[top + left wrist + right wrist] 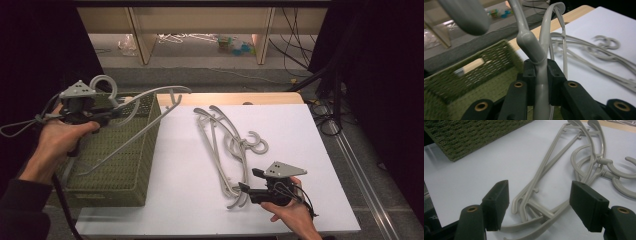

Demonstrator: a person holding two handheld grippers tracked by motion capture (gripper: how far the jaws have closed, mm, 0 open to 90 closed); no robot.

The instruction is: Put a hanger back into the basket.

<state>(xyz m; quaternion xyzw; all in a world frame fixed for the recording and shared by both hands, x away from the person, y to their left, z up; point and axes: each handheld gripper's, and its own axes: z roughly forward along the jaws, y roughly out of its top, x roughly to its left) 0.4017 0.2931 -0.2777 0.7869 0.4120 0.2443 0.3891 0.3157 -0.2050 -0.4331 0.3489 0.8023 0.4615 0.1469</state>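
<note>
Left gripper (112, 115), held up over the green woven basket (115, 170) at the left of the table, has its jaws closed tight on the neck of a grey plastic hanger (150, 107). From above, that hanger slants across the basket's open top: its hook (103, 82) curls up behind the gripper, one arm arches out past the basket's right rim toward the white board (180, 190), and the straight bar runs down over the basket's near left part. Seen from the left gripper's own camera, the hanger's neck (531, 47) sits squarely between the two black pads, with the basket's mesh (481, 77) blurred below and the white board off to the right. Right gripper (248, 181) rests low near the front of the white board, jaws spread wide and holding nothing. Its camera looks between the open pads at the near ends of a pile of grey hangers (564, 182) lying flat on the board; the hangers' lower tips lie between the jaws, but the pads do not press on them. From above, this pile (225, 145) lies along the middle of the board, hooks curled toward the right, well apart from the basket.
</note>
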